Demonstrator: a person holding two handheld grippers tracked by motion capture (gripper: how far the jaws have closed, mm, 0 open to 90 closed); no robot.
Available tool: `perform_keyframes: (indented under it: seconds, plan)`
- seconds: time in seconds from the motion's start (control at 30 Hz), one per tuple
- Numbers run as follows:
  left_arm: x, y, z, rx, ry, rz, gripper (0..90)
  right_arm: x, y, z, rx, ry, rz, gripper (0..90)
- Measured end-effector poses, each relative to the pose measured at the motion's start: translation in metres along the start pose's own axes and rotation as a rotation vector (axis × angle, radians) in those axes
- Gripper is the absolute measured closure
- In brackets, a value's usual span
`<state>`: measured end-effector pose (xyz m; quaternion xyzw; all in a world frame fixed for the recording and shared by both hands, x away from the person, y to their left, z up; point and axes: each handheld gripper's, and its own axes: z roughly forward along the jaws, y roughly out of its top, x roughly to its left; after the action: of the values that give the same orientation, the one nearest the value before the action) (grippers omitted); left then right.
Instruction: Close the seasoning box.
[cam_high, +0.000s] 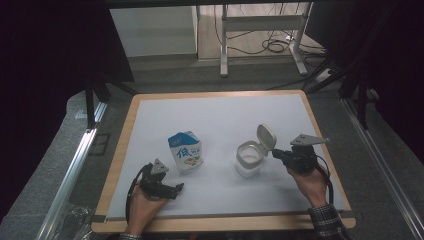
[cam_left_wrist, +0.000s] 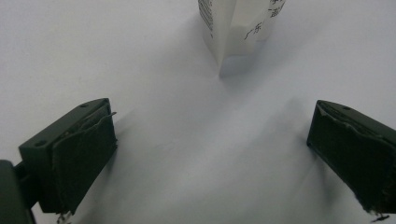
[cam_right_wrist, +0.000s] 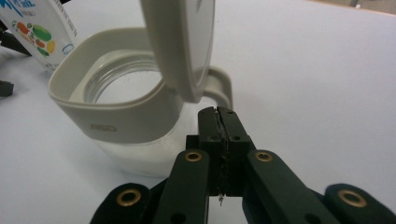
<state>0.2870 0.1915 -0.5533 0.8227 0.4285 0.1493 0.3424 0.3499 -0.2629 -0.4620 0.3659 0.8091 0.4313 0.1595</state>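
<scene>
On a white table (cam_high: 225, 110), an upright blue-and-white milk carton (cam_high: 185, 151) stands left of centre, with a white jar (cam_high: 249, 159) to its right, hinged lid (cam_high: 266, 136) flipped up. The left gripper (cam_high: 176, 189), jaws spread wide, rests near the carton's near side. The right gripper (cam_high: 276, 154), jaws pressed together and empty, sits just right of the jar.

Left hand (cam_high: 142, 202) comes in from the bottom edge, palm over the rear of its tool, forearm angled up and slightly right. Left gripper (cam_high: 176, 189) sits low near the surface, pointing right and a little forward. In the left gripper view its jaws stand wide apart, dark pads (cam_left_wrist: 84, 161) facing inward, nothing between them.

Right hand (cam_high: 311, 181) comes in from lower right, checked sleeve (cam_high: 327, 221) at the wrist, fist wrapped round the grip. Right gripper (cam_high: 275, 153) points left. In the right gripper view its jaws are pressed together, pads meeting with nothing between them.
</scene>
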Motion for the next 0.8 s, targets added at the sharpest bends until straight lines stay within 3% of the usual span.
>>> perform_keyframes:
  seconds: [0.17,0.8]
  plan:
    - [0.0,0.0,0.0,0.0,0.0,0.0,1.1,-0.005,0.007,-0.003,-0.008,0.001,0.005,89.2]
    - [0.0,0.0,0.0,-0.002,0.001,0.003,1.1,-0.003,0.027,-0.012,-0.043,0.036,-0.004,89.2]
